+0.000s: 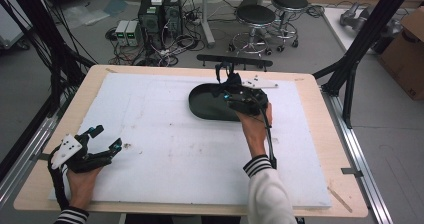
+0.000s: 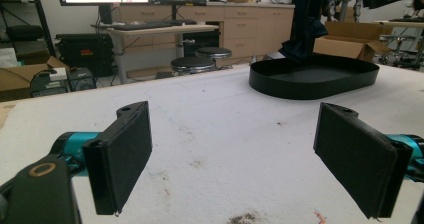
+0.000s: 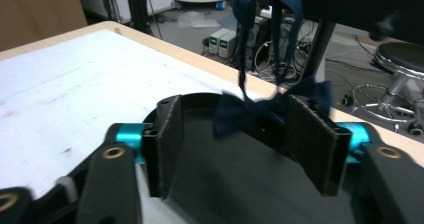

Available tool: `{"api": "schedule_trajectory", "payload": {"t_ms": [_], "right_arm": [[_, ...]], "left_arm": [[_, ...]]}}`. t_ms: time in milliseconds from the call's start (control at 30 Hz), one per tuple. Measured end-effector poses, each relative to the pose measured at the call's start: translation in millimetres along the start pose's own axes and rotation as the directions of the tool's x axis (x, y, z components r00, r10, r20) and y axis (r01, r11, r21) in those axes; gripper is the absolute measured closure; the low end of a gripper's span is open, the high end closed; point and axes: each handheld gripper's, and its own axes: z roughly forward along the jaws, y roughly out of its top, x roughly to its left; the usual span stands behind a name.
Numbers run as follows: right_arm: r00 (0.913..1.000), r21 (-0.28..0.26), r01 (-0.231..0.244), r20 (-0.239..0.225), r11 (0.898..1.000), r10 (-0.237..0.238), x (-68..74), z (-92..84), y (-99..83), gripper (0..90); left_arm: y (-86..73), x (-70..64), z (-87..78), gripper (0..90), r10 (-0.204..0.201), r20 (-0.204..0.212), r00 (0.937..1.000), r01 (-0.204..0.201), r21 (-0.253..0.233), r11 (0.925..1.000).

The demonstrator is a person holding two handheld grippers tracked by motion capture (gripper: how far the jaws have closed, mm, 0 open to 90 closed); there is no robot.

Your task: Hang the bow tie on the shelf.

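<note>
A navy bow tie (image 3: 245, 115) with a looped strap hangs between the tips of my right gripper (image 3: 235, 109), just above a black oval tray (image 3: 225, 179). The jaws stand apart and the pads do not press the tie; its right wing reaches past the right jaw. In the high view the right gripper (image 1: 231, 93) is over the tray (image 1: 205, 109) at the board's far middle. My left gripper (image 1: 107, 137) rests open at the near left corner, nothing between its pads (image 2: 125, 154). From there the tray (image 2: 310, 81) lies far ahead with the tie (image 2: 304, 29) dangling over it.
A white foam board (image 1: 165, 134) covers the wooden table (image 1: 320, 109). A black bar (image 1: 235, 60) runs along the far edge behind the tray. Black frame posts (image 1: 360, 44) stand at the right. Stools (image 1: 256, 19) and computer boxes are on the floor beyond.
</note>
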Motion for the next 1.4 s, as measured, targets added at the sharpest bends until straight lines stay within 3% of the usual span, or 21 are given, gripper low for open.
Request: {"api": "schedule_trajectory", "payload": {"t_ms": [233, 300, 500, 733, 1033, 1233, 1400], "right_arm": [[0.9985, -0.059, 0.052, -0.009, 0.997, -0.053, 9.9, -39.8, -18.3, 28.3], [0.9983, -0.043, 0.058, -0.003, 0.997, -0.058, 13.9, -50.5, -22.3, 22.7], [0.9922, -0.126, 0.124, 0.030, 0.984, -0.121, 25.8, -89.5, -48.7, 22.2], [0.9929, -0.187, 0.105, 0.074, 0.977, -0.092, 26.9, -122.7, -92.3, 19.3], [0.9910, -0.179, 0.057, 0.130, 0.982, -0.034, 23.4, -135.1, -139.0, 17.4], [0.9882, -0.220, 0.012, 0.152, 0.975, 0.022, 18.0, -138.8, -153.9, 15.7], [0.9853, -0.236, 0.008, 0.168, 0.972, 0.032, 15.4, -137.7, -157.8, 12.6]], "left_arm": [[-0.1, -0.9, 0.0, 16.0, 0.008, 0.001, 1.0000, -0.008, 0.001, 1.0000], [0.0, -1.0, -0.2, 15.8, 0.010, 0.002, 0.9999, -0.010, 0.000, 0.9999], [0.0, -0.9, -0.1, 15.8, 0.010, 0.003, 0.9999, -0.010, 0.000, 0.9999], [0.0, 0.6, -0.2, 15.6, -0.004, 0.003, 1.0000, 0.004, -0.004, 1.0000], [0.1, 0.1, -0.2, 15.4, 0.000, 0.003, 1.0000, 0.000, -0.002, 1.0000], [-0.1, -0.6, -0.5, 15.4, 0.008, 0.004, 1.0000, -0.008, -0.007, 0.9999], [-0.2, -0.7, -0.7, 15.4, 0.009, 0.003, 1.0000, -0.009, -0.009, 0.9999]]}}
